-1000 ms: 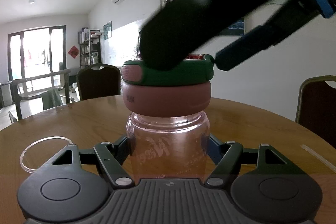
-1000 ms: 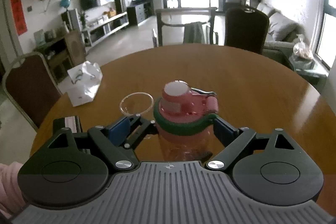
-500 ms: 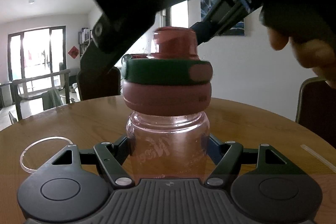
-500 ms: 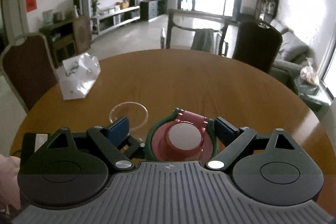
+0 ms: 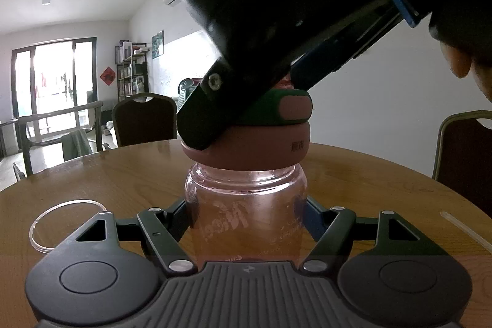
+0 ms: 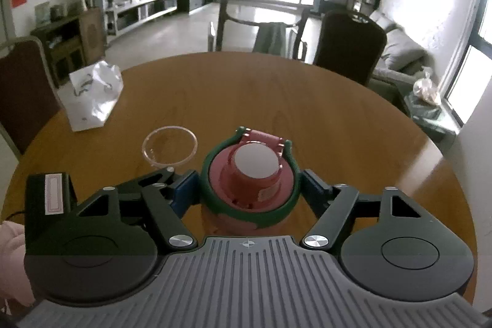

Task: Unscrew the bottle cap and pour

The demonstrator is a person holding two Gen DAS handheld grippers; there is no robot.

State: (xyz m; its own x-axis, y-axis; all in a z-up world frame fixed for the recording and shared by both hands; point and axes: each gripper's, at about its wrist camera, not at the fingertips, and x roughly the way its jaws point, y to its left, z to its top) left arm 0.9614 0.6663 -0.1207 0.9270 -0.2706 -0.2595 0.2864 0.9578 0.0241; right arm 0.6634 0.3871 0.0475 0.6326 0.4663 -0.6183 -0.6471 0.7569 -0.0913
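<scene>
A clear pinkish bottle (image 5: 246, 223) stands upright on the round wooden table (image 6: 276, 100). My left gripper (image 5: 246, 205) is shut on its body. The bottle cap (image 6: 250, 177) is pink with a green ring and a white-topped spout. My right gripper (image 6: 250, 186) comes down from above, its blue pads (image 6: 186, 189) pressed against both sides of the green ring. In the left wrist view the right gripper's black body (image 5: 276, 20) hides the top of the cap (image 5: 276, 143). A clear glass bowl (image 6: 169, 128) sits just left of the bottle, its rim (image 5: 70, 201) also low in the left wrist view.
A white plastic bag (image 6: 92, 100) lies at the table's far left. Dark chairs (image 6: 347, 45) stand around the table. A clear strip (image 5: 461, 231) lies on the right. A person's hand (image 5: 461, 66) holds the right gripper.
The cap's pink tab and lettering swung from left to right on the bottle. My right gripper tilted from beside the cap to over it, and its fingers closed in on the ring.
</scene>
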